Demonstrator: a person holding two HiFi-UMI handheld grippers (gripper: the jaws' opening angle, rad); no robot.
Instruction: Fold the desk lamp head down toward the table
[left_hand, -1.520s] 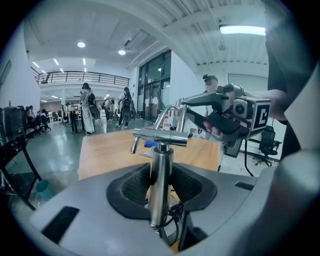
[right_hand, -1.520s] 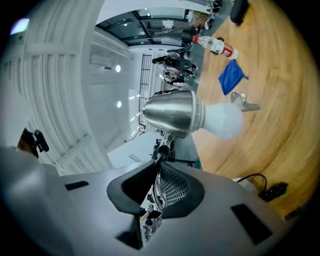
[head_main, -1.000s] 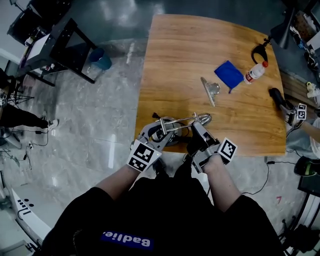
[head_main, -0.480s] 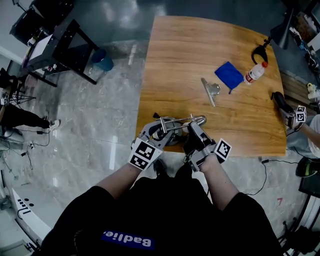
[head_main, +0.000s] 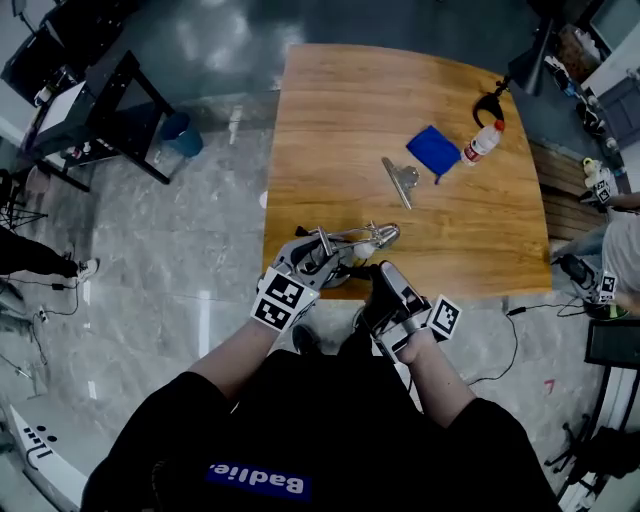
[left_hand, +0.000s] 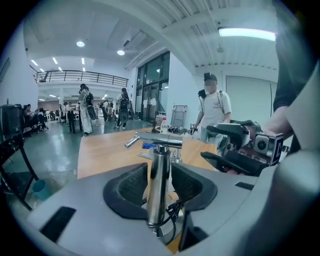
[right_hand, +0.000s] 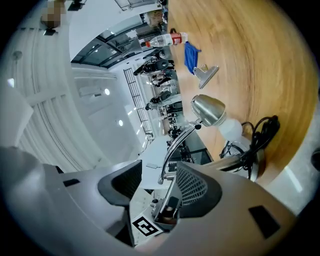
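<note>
Lamp position: desk lamp (head_main: 355, 235) stands at the near edge of the desk (head_main: 350, 110), close to its near left corner, with the base (head_main: 338, 275) just inside the rim. Left hand-held gripper (left_hand: 160, 176) is closed on the upright chrome post (left_hand: 160, 155), one pad against each side, the base directly below the jaws. Right hand-held gripper (right_hand: 159, 187) sits just right of the left one, body off the near edge, tips at about the rim. Its jaws have just been opening and stand wide, with nothing pressed between the pads. The lamp's curved arm (right_hand: 175, 145) shows through the gap but lies ahead of the tips, apart from both pads. Long axis: post vertical; from its top the arm runs roughly level, away to the right of the left hand-held gripper and about parallel with the near edge. Lamp head (right_hand: 207, 109) at the arm's far end is tipped over, white bulb (right_hand: 231, 128) facing the desk top; contact cannot be told. Black cord (right_hand: 261, 131) is bunched beside the base. Room: bare wood ahead of both hand-held grippers out to a metal clip (head_main: 400, 182). Blue cloth (head_main: 433, 150) and bottle (head_main: 482, 142) lie farther ahead and to the right, well apart from the lamp. Left of the left hand-held gripper the desk soon ends, with floor beyond.
</note>
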